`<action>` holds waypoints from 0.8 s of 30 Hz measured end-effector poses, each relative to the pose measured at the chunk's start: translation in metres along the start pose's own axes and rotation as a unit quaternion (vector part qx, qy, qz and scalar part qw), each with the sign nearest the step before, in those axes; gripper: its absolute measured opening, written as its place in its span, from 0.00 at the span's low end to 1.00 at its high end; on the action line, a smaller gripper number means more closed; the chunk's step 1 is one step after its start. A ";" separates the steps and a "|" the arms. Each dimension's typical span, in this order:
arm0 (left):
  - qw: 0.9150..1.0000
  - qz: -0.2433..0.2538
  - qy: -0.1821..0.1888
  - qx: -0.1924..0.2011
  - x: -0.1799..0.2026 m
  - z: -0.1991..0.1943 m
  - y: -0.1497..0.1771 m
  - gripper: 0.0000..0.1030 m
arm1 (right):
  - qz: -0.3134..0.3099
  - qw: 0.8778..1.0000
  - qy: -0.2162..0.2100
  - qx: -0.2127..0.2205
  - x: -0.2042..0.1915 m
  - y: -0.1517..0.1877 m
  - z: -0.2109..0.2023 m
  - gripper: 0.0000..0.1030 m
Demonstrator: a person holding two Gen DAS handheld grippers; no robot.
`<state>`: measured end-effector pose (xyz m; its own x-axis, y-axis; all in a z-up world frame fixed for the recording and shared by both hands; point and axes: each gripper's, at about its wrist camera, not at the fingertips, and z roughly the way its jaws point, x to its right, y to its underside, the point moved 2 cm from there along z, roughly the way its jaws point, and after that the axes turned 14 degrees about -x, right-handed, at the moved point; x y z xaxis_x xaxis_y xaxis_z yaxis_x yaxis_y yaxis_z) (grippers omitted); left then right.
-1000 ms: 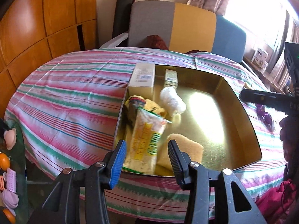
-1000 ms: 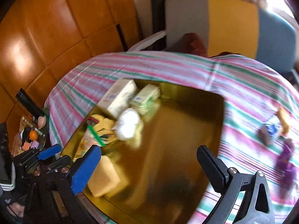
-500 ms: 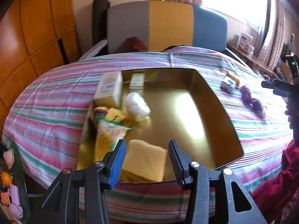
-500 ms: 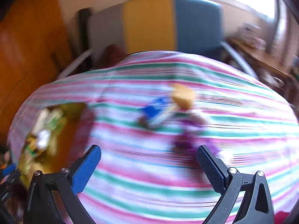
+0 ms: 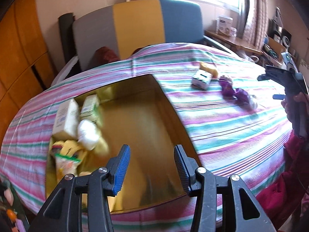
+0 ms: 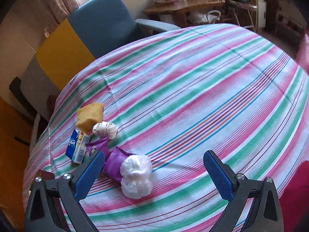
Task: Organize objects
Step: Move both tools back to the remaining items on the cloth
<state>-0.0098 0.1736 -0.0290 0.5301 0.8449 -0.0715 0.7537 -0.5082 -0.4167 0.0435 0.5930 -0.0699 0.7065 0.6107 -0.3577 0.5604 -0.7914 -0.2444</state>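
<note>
A gold tray [image 5: 173,116] lies on the striped tablecloth and holds a white box [image 5: 66,116], a green carton [image 5: 89,106], a white plastic bundle [image 5: 87,133] and yellow snack packets [image 5: 65,154]. My left gripper [image 5: 151,166] is open and empty above the tray's near end. My right gripper [image 6: 152,176] is open and empty just above a white plastic bundle [image 6: 136,176] and a purple packet [image 6: 114,162]. Beside them lie a blue and white carton [image 6: 77,145], a yellow sponge [image 6: 89,116] and a white coil [image 6: 105,129]. The carton also shows in the left wrist view [image 5: 201,78].
A grey, yellow and blue chair [image 5: 139,25] stands behind the table. Wooden panels [image 5: 19,58] are at the left. A cluttered wooden side table [image 6: 185,5] stands beyond the table's far edge. A person's red sleeve [image 5: 285,183] is at the right.
The right gripper swung away from the tray, across the cloth, to the loose objects and now hovers over the white bundle. The left gripper's view turned right; the yellow sponge between its fingers has left view.
</note>
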 end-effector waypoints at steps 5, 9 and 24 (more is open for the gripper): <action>1.000 0.025 0.015 -0.011 0.029 0.008 -0.014 0.46 | -0.008 1.000 0.003 -0.006 -0.004 0.004 0.000 1.00; 0.998 0.027 0.040 -0.028 0.042 0.017 -0.022 0.46 | 0.001 1.000 -0.006 -0.004 -0.001 0.005 -0.001 1.00; 0.994 0.063 0.068 -0.055 0.092 0.048 -0.093 0.47 | 0.033 0.998 -0.047 -0.016 0.009 0.004 -0.003 1.00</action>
<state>-0.0495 0.3069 -0.0407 0.6646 0.7471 0.0087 0.7121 -0.6298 -0.3104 0.0533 0.5951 -0.0717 0.6991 0.5516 -0.4549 0.5289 -0.8271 -0.1901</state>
